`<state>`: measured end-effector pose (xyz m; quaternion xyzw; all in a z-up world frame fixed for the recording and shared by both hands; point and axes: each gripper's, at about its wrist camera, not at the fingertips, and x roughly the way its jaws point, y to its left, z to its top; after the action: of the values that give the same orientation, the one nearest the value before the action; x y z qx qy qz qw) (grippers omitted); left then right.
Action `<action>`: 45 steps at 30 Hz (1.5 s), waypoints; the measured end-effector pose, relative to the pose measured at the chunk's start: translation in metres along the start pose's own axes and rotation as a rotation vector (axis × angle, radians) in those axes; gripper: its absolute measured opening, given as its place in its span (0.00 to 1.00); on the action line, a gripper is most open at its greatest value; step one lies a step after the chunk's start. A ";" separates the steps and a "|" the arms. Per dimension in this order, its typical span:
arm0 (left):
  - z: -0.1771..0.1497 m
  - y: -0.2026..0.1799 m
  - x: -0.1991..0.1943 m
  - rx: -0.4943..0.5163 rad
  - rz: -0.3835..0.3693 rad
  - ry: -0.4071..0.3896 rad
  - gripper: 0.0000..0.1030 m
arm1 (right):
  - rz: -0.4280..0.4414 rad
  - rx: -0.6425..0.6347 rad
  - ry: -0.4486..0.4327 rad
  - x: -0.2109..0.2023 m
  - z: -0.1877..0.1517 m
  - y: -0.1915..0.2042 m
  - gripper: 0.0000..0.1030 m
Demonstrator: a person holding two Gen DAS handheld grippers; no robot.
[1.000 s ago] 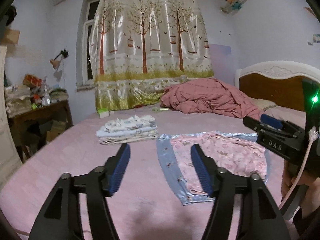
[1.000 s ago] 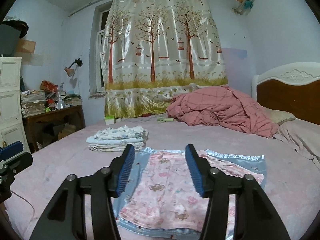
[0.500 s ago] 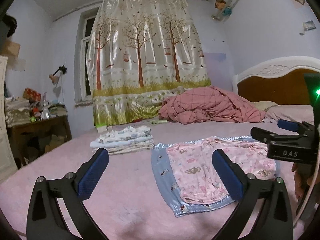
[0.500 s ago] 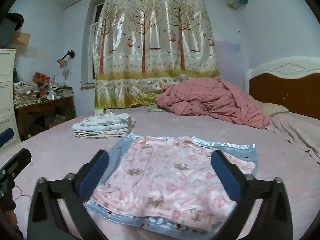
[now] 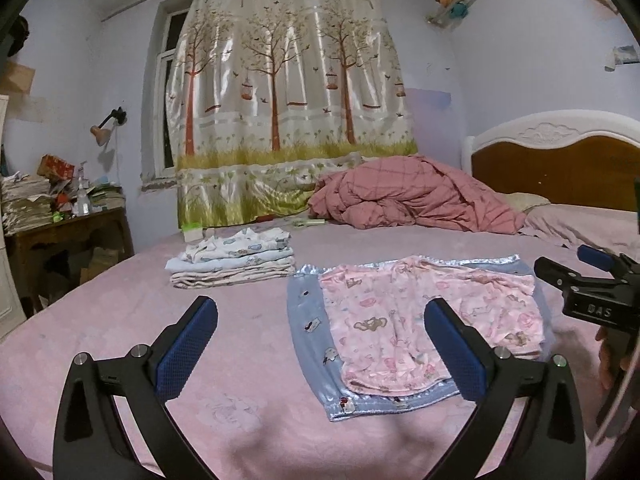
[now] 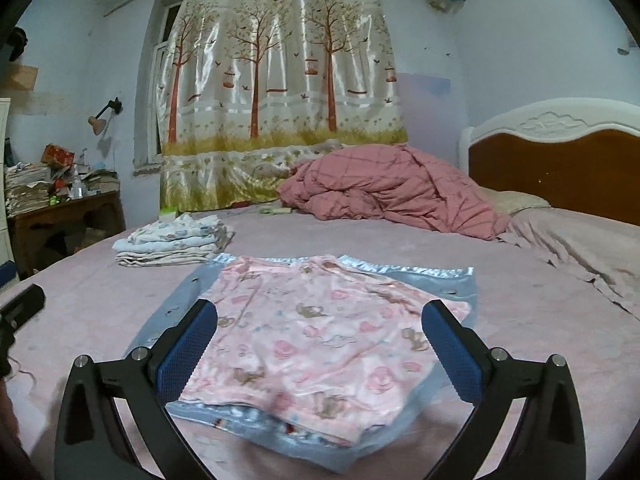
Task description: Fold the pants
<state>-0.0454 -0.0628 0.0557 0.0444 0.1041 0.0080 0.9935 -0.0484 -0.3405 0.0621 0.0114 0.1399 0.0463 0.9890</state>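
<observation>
Pink patterned pants [image 5: 420, 316] lie folded flat on a light blue garment [image 5: 310, 328] on the pink bed; they also show in the right wrist view [image 6: 320, 336]. My left gripper [image 5: 320, 348] is open and empty, hovering above the bed at the pants' near left edge. My right gripper [image 6: 320, 350] is open and empty, hovering over the near edge of the pants. The right gripper's body shows at the right edge of the left wrist view [image 5: 592, 300].
A stack of folded clothes [image 5: 234, 258] lies on the bed to the far left of the pants. A crumpled red quilt [image 5: 412, 200] lies at the back. A headboard [image 5: 560, 160] stands right. A cluttered wooden table [image 5: 60, 236] stands left.
Both grippers have opened wide from a narrower gap. Both have dropped lower and closer to the pants.
</observation>
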 end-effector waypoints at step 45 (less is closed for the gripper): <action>-0.030 -0.022 0.027 0.039 0.006 -0.127 1.00 | -0.053 0.028 -0.060 -0.017 0.003 -0.025 1.00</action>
<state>-0.0253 -0.0812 0.0195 0.0644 0.0406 0.0062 0.9971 -0.0612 -0.3668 0.0688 0.0230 0.1110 0.0177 0.9934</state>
